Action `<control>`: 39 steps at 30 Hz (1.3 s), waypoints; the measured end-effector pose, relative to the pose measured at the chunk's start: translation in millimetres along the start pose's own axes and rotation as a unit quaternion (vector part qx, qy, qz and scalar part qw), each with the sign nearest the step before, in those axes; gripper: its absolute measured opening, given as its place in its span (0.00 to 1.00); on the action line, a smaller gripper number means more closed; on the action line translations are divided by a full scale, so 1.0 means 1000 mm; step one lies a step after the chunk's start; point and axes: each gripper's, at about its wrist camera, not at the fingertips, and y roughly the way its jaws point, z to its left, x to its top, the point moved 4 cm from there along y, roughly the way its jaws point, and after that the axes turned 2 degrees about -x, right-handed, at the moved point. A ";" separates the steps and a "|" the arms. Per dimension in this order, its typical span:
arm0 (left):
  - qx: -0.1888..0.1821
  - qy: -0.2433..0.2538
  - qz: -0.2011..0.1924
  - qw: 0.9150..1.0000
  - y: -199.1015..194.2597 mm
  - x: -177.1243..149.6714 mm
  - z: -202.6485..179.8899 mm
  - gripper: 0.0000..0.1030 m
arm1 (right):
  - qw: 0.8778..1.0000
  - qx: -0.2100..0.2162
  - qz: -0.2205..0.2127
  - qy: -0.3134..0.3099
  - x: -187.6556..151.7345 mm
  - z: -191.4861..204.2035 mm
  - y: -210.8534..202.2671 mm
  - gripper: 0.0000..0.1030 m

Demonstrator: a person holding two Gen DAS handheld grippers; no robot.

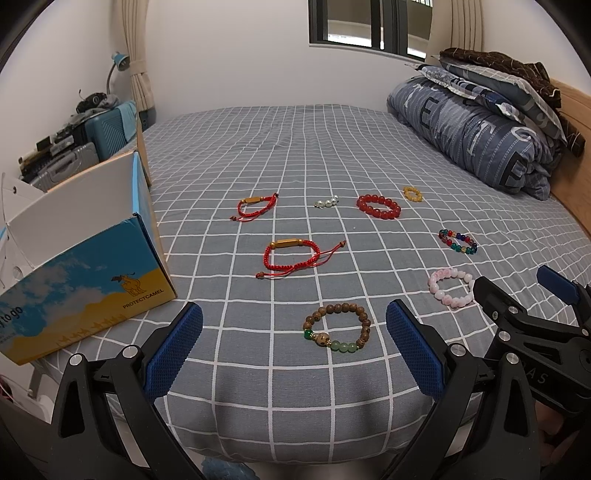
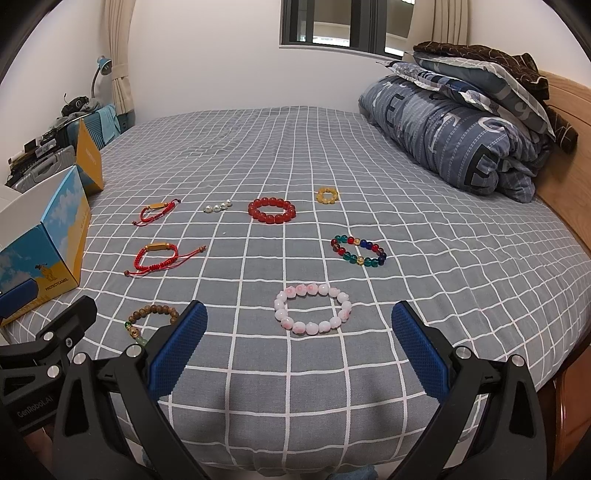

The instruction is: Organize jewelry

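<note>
Even, soft indoor light, faint shadows, sharp focus, strong fisheye bending, dark vignetted corners

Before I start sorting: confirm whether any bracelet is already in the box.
Cannot tell: the box shows only its outer walls, its inside is hidden, and every bracelet in view, like the wooden one, lies on the bed.

Both wrist views sit low at the near edge of the bed [image 1: 295, 155], facing along it toward the window [image 1: 369, 26] at 12 o'clock. Left view is offset left, close to the box [image 1: 85, 280] at 9 o'clock; wooden bracelet [image 1: 338, 328] nearest. Right view centres the pink bracelet [image 2: 312, 308]. The 2 views share all the jewelry, box, and folded duvet [image 2: 450, 136] at 2 o'clock.
</note>
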 end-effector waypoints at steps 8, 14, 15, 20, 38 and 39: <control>0.000 0.001 0.000 1.000 0.000 0.000 0.000 0.94 | 1.000 0.000 0.000 0.000 0.000 0.001 0.000 0.93; 0.000 0.000 0.000 1.000 -0.001 0.000 0.000 0.95 | 1.000 0.000 0.001 0.000 0.000 0.001 0.000 0.93; -0.001 0.000 0.001 1.000 -0.001 0.000 0.000 0.95 | 1.000 0.000 0.001 -0.001 -0.001 0.001 0.000 0.93; 0.000 0.002 0.002 1.000 -0.001 0.000 -0.001 0.95 | 1.000 0.000 0.003 0.000 0.000 0.002 0.000 0.93; -0.002 -0.011 0.035 0.999 0.045 0.067 0.008 0.94 | 0.999 -0.023 0.042 0.023 0.070 -0.045 0.042 0.93; 0.000 -0.011 0.042 0.999 0.054 0.070 0.009 0.94 | 0.998 -0.024 0.049 0.022 0.071 -0.046 0.048 0.93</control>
